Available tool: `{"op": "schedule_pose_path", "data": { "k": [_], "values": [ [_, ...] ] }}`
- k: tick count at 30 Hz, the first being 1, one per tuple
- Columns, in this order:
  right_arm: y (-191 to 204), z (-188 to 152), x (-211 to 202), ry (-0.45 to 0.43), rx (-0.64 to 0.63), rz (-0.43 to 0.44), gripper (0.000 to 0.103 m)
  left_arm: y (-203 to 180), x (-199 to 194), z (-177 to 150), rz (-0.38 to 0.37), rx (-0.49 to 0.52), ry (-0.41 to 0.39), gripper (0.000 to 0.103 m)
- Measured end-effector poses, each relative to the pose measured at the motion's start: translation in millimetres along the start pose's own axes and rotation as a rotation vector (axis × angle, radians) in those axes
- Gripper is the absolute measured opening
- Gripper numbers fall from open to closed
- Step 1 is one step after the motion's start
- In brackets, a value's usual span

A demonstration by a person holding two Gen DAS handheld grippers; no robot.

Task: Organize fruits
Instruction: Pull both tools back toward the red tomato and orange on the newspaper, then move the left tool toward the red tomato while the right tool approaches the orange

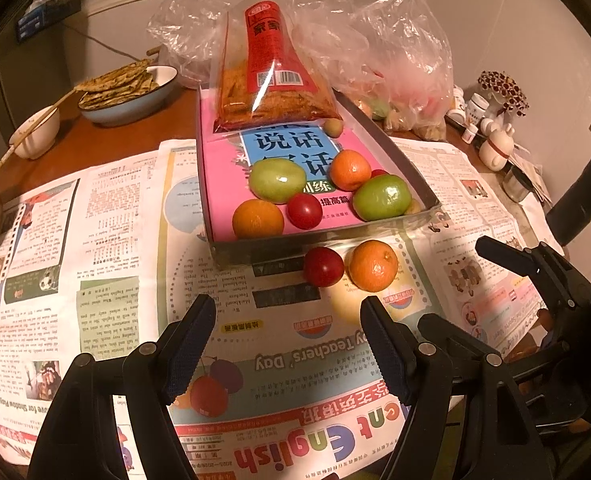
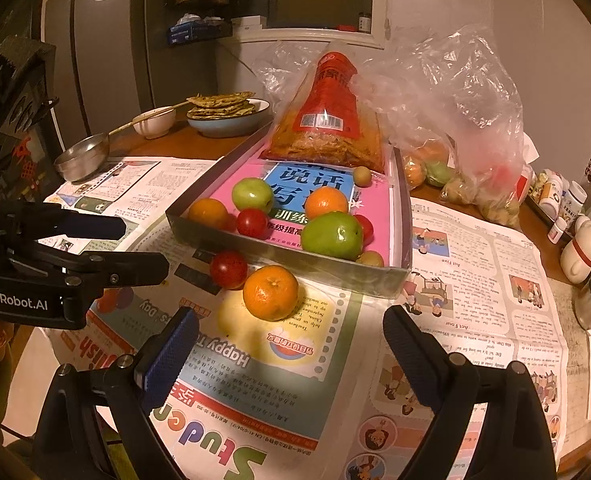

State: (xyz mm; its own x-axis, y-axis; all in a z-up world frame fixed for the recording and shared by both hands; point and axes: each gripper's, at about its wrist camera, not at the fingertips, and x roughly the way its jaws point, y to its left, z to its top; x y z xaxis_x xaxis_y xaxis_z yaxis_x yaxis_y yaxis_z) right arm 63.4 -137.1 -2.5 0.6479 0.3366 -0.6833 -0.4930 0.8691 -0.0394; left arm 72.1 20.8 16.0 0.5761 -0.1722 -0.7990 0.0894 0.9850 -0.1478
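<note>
A shallow grey box (image 1: 263,245) (image 2: 295,257) with a pink book inside holds several fruits: oranges (image 1: 257,218), green fruits (image 1: 382,197) (image 2: 332,236) and red ones (image 1: 305,210). On the newspaper in front of the box lie a loose orange (image 1: 373,265) (image 2: 270,292) and a red fruit (image 1: 323,267) (image 2: 228,269). My left gripper (image 1: 289,316) is open and empty, a little short of them. My right gripper (image 2: 291,330) is open and empty, just before the orange. It also shows at the right of the left wrist view (image 1: 535,264).
A red snack bag (image 1: 275,80) lies at the box's far end, with plastic bags of fruit (image 2: 455,152) behind. A bowl of flatbread (image 1: 127,92), a small white bowl (image 1: 35,136) and a metal cup (image 2: 81,162) stand at the left. Bottles and a figurine (image 2: 579,240) stand at the right.
</note>
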Motion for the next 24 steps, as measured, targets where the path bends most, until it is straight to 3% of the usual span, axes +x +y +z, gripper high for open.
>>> {"op": "schedule_pose_path", "data": {
  "k": [24],
  "values": [
    [1,-12,3,0.029,0.006,0.003,0.093,-2,2,-10,-0.009,0.009,0.025,0.076]
  ]
}}
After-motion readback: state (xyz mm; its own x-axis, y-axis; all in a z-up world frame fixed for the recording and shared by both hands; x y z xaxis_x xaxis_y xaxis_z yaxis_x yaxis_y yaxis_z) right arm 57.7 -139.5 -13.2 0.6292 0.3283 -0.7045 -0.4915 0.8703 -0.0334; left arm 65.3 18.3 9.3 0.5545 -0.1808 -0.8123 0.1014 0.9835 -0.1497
